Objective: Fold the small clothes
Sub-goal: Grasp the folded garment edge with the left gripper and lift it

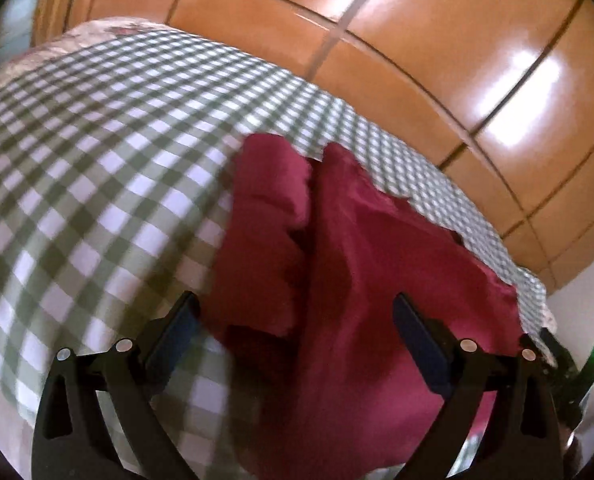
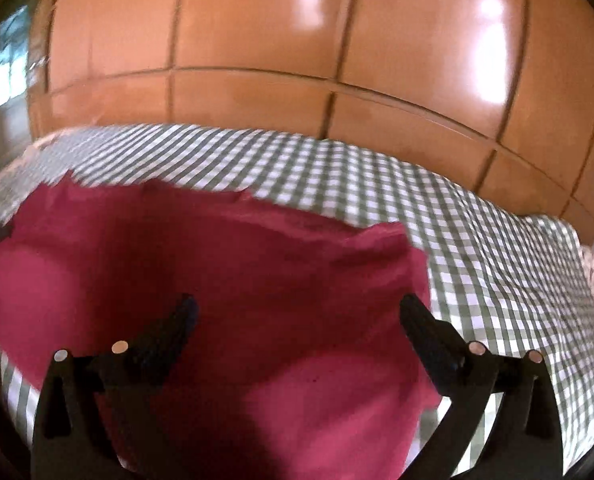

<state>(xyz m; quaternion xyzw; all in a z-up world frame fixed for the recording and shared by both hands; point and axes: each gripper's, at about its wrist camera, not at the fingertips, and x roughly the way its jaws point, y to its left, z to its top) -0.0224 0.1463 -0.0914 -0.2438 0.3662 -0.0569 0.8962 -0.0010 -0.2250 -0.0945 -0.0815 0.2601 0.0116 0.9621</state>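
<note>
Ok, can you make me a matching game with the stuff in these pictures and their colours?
Things:
1. garment
2. checked cloth
3. wardrobe doors
4. left gripper

Colours:
A. black
B. glossy orange-brown
C. dark red
D. green and white

Pairs: 1-C, 2-D, 3-B, 4-A
</note>
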